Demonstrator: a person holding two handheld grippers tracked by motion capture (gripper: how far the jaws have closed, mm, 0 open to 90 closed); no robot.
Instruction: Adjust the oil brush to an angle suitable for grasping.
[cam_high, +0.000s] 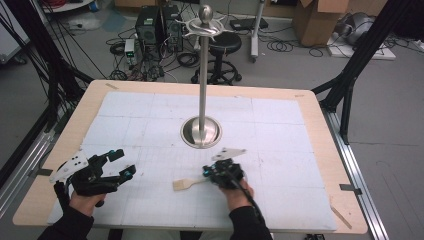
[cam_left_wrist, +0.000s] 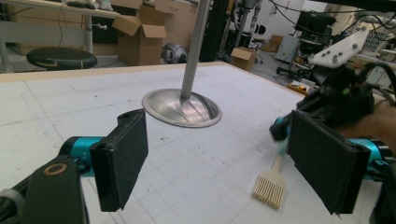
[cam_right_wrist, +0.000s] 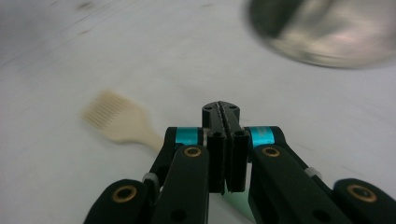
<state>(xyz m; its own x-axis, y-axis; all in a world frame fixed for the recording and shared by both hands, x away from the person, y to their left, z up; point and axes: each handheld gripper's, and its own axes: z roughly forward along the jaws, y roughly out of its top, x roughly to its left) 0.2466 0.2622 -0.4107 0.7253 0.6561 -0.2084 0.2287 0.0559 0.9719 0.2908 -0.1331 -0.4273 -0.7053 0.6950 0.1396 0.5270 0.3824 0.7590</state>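
In the high view, the right gripper (cam_high: 214, 173) sits low and centre in the frame, with a pale slotted spatula (cam_high: 183, 184) sticking out to its left on the white mat (cam_high: 280, 150). Whether the jaws grip the handle cannot be told from here. The right gripper view settles the jaws: they are pressed flat together, and the spatula's slotted head (cam_right_wrist: 112, 119) lies at mid-left, its handle running behind the left jaw arm. No clear pinch on it is visible.

The left gripper (cam_high: 114, 167), at lower left of the high view, has its jaws spread wide with nothing between them. The left gripper view shows this plainly, with the steel stand (cam_left_wrist: 182, 107) at upper centre and the spatula at lower right.
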